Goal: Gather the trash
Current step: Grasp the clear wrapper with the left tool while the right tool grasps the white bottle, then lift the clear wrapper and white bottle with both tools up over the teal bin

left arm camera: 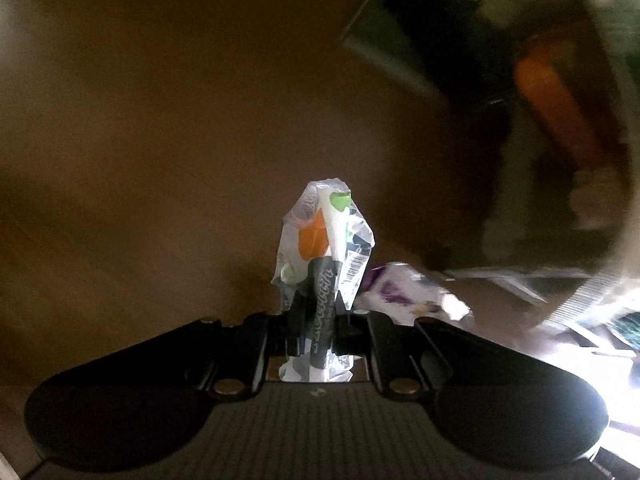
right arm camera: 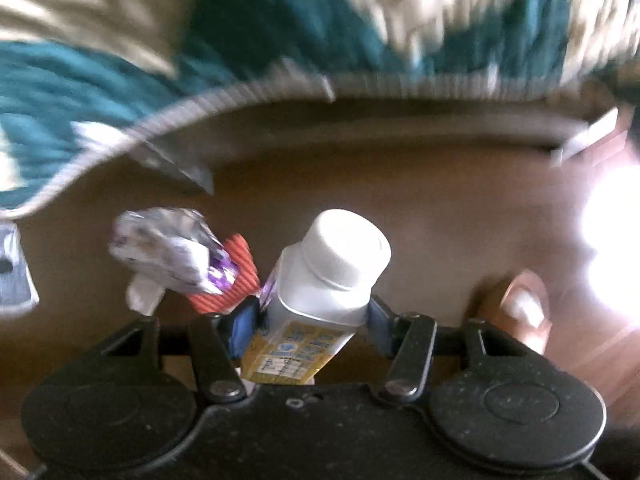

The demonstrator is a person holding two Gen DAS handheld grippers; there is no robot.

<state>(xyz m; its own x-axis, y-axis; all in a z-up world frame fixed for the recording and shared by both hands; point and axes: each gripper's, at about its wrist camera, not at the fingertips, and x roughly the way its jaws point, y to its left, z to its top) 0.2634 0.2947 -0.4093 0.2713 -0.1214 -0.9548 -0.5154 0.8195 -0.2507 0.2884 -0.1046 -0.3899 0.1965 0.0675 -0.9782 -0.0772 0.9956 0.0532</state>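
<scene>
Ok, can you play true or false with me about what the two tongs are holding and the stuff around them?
1. The left tongs are shut on a crinkly plastic wrapper. True.
2. The right tongs hold a white bottle with its white cap on. True.
3. The bottle's cap is off. False: the cap sits on the bottle.
4. The right tongs are empty. False: the bottle sits between their blue pads.
5. A crumpled purple and white wrapper lies beside the bottle in the right view. True.
6. The floor is bright green. False: the floor looks brown.
</scene>
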